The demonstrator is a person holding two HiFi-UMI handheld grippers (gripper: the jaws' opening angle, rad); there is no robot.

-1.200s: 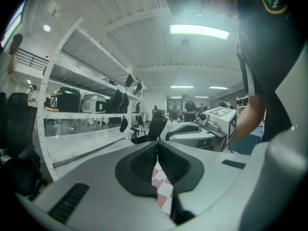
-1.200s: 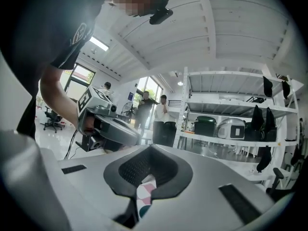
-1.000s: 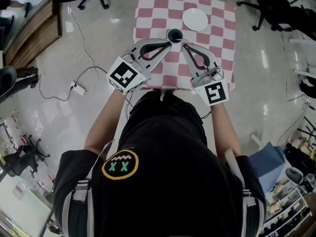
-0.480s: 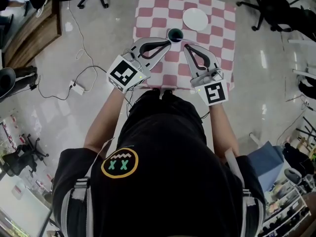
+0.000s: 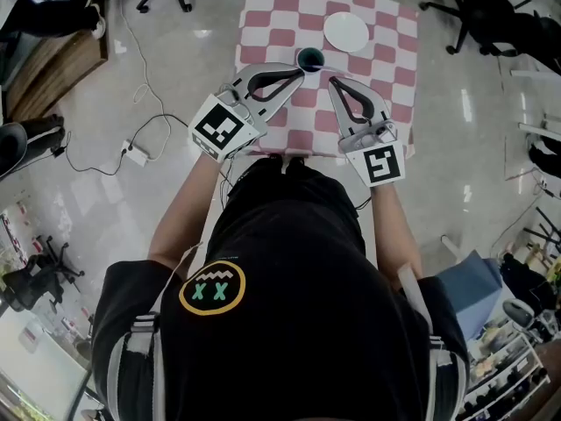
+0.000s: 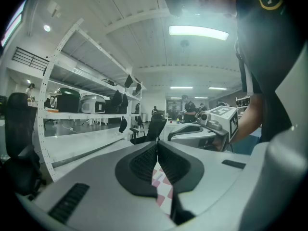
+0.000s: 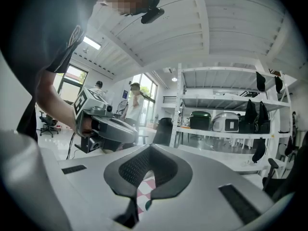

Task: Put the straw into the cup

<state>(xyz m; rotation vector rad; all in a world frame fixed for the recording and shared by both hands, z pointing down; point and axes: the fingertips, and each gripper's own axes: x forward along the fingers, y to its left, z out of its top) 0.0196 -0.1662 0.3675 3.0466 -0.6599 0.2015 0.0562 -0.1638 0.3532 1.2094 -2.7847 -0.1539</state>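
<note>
Nearest you, low in the head view, both tools sit over the near edge of the table. The left gripper (image 5: 300, 72) has its jaws pressed together at the tips. Its own view shows only checked cloth through the slot behind them, with nothing pinched. The right gripper (image 5: 332, 82) is likewise closed on nothing. A sliver of cloth and a dark teal edge show through its slot.

The relation that matters is how the tools stand to the cup (image 5: 309, 59). It stands upright just above and right of the left tips, almost touching them in the picture. From the right tips it lies up and to the left, a little further off, so your left tool is the nearer.

No view shows the straw, so I cannot give its place or its long axis. This fits either a straw lying somewhere out of frame or a thin one already in the dark cup mouth.

Beyond the cup, a white plate (image 5: 346, 33) lies flat on the pink-and-white checked cloth (image 5: 386, 24), towards the upper right. A glossy floor (image 5: 175, 68) surrounds the table. A cable (image 5: 140, 152) trails at the left, and office chairs (image 5: 478, 11) stand along the top edge.
</note>
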